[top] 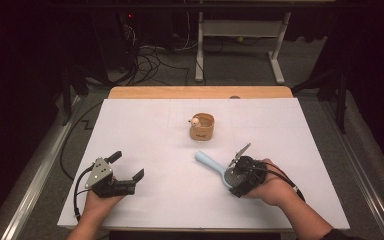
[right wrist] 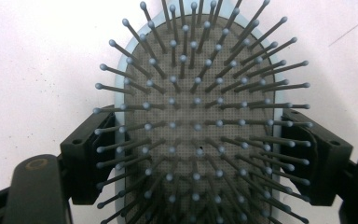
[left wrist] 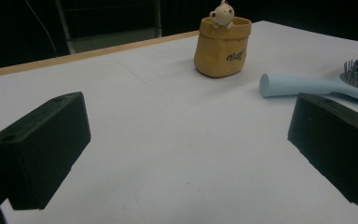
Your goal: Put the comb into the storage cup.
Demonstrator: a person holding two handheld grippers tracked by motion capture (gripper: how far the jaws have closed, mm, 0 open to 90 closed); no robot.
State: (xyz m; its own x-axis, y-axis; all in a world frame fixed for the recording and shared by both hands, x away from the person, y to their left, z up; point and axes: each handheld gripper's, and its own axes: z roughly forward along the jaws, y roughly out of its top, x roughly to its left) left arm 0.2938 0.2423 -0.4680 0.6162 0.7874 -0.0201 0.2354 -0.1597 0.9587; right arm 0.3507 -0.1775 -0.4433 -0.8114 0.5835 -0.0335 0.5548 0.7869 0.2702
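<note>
A light blue hairbrush [top: 207,161] lies on the white table top [top: 145,125], bristles up, handle pointing to the upper left. My right gripper [top: 237,177] reaches over its head. In the right gripper view the two black jaws press against both sides of the brush head [right wrist: 196,93], so my right gripper [right wrist: 200,140] is shut on it. My left gripper [top: 127,165] rests at the table's front left, open, with nothing between its jaws [left wrist: 189,149]. The brush handle [left wrist: 303,85] lies ahead of it to the right.
A small tan pouch [top: 202,127] stands upright at the table's middle back, with a little pale figure [top: 195,121] on its rim; the left gripper view has the pouch [left wrist: 221,46] ahead. A wooden edge [top: 200,92] borders the far side. Cables [top: 150,60] lie on the floor beyond.
</note>
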